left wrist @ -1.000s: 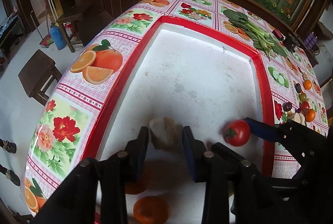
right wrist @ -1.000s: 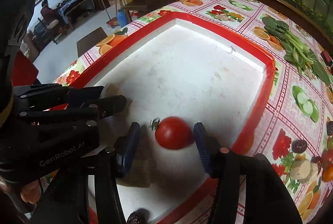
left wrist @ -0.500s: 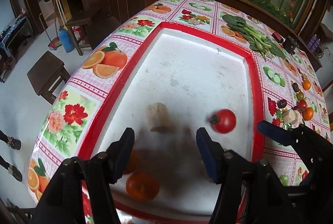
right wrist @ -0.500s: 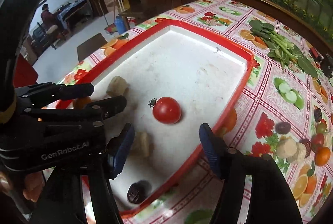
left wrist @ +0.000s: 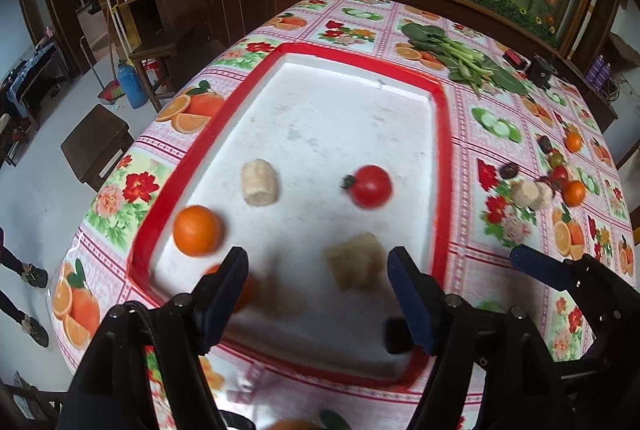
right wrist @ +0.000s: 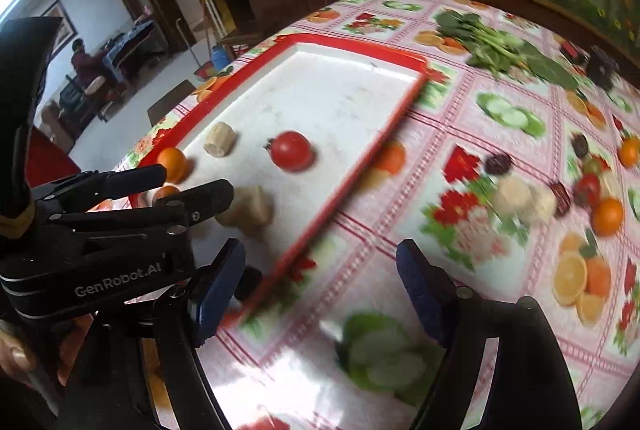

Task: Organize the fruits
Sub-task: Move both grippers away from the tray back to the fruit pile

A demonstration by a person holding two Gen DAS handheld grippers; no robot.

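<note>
A red-rimmed white tray (left wrist: 441, 134) (right wrist: 368, 154) holds a red tomato (left wrist: 371, 186) (right wrist: 291, 151), an orange (left wrist: 197, 230) (right wrist: 173, 163), two pale beige pieces (left wrist: 259, 181) (left wrist: 356, 265) and a dark fruit (left wrist: 396, 334). My left gripper (left wrist: 316, 290) is open and empty above the tray's near end; it shows in the right wrist view (right wrist: 176, 186). My right gripper (right wrist: 320, 290) is open and empty over the tablecloth right of the tray.
More fruits lie on the tablecloth at the right: oranges (right wrist: 607, 216), pale pieces (right wrist: 516, 196), dark fruits (right wrist: 498, 163) and a small tomato (right wrist: 587, 186). Leafy greens (left wrist: 460, 56) lie at the far side. A stool (left wrist: 96, 142) stands on the floor left.
Both grippers have pulled back and up from the tray, open. The left one let go of the beige piece, the right one the tomato. The right gripper has swung right.
</note>
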